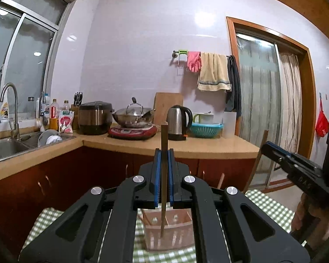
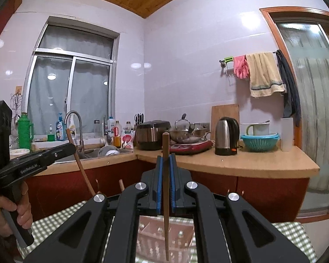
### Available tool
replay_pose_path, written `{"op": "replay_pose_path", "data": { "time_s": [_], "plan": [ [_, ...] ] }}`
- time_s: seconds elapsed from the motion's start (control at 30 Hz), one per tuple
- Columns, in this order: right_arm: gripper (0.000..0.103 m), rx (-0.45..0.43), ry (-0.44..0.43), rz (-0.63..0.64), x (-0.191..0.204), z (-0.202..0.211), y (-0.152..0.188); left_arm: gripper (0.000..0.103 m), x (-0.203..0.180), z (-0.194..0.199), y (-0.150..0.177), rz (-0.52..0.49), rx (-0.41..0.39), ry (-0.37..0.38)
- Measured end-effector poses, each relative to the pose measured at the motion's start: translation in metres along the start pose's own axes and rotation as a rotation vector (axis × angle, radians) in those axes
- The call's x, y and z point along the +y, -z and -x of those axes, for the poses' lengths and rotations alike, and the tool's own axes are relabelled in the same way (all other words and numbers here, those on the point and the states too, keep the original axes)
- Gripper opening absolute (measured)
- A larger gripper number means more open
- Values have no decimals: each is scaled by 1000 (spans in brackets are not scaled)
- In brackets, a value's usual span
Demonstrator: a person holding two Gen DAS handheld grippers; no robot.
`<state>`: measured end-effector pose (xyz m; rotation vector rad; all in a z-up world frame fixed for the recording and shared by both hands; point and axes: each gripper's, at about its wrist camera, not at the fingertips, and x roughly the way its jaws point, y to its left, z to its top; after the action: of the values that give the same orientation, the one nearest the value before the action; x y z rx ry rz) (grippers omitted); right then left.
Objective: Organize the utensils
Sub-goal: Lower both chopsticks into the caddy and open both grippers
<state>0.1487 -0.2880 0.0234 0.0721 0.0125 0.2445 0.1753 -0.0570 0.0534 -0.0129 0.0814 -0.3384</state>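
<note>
Pinching a thin brown wooden chopstick upright between blue pads, the left hand-held gripper hangs above a translucent pink slotted plastic utensil basket on the green-checked surface. The right hand-held gripper likewise clamps a second brown wooden chopstick over that basket. Beyond stands the tan kitchen counter.

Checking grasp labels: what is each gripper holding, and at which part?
The left gripper and the right gripper each clamp one wooden chopstick, upright, on the upper part of its shaft, thick end above the pads.
</note>
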Motion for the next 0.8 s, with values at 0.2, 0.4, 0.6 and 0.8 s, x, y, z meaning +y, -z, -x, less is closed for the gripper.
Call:
{"op": "replay_pose_path", "data": {
  "time_s": [0.2,0.4,0.6,0.8],
  "plan": [
    [7,-13,12,-9,-12,-37,1,6,3,-30,-6,0,-19,-8],
    [7,42,22,-35,-22,-68,25,6,6,-69,21,9,44,-14],
    [7,118,27,-51,-25,-82,59,6,12,-97,60,30,142,-13],
    [7,173,23,-70,-25,-89,72,13,15,-110,78,37,212,-9]
  ]
}}
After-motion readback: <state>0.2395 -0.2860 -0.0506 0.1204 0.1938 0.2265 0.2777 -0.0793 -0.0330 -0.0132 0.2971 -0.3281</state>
